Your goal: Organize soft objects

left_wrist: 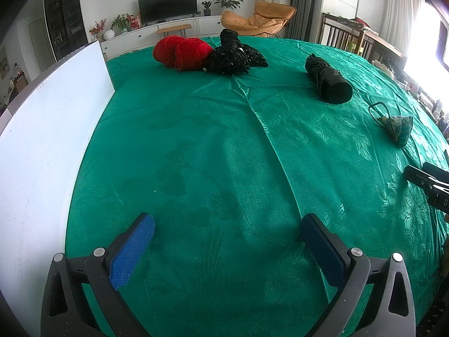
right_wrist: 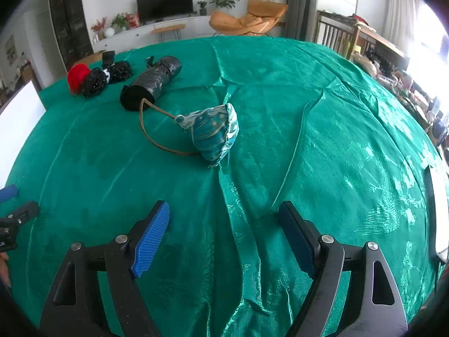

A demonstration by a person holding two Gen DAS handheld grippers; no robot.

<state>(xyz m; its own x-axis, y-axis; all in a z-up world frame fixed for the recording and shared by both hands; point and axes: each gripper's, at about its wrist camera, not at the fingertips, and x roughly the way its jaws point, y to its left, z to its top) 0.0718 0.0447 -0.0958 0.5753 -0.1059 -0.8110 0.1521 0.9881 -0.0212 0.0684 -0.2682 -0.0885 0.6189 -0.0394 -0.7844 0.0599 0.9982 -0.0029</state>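
Note:
A teal patterned pouch (right_wrist: 214, 133) with a brown cord loop lies on the green tablecloth (right_wrist: 280, 90), a short way ahead of my right gripper (right_wrist: 224, 210), which stands open and empty. The same pouch (left_wrist: 400, 130) shows at the right in the left wrist view. A black roll (left_wrist: 329, 80) (right_wrist: 151, 82) lies on its side beyond it. Red yarn (left_wrist: 182, 52) (right_wrist: 78, 76) and a black knitted bundle (left_wrist: 233, 56) (right_wrist: 106, 77) sit together at the far side. My left gripper (left_wrist: 228, 220) is open over bare cloth, holding nothing.
A white board (left_wrist: 47, 140) (right_wrist: 16, 115) stands along the table's left edge. A white object (right_wrist: 437, 213) lies at the right edge. The cloth has folds running down its middle. Chairs, a TV cabinet and plants stand beyond the table.

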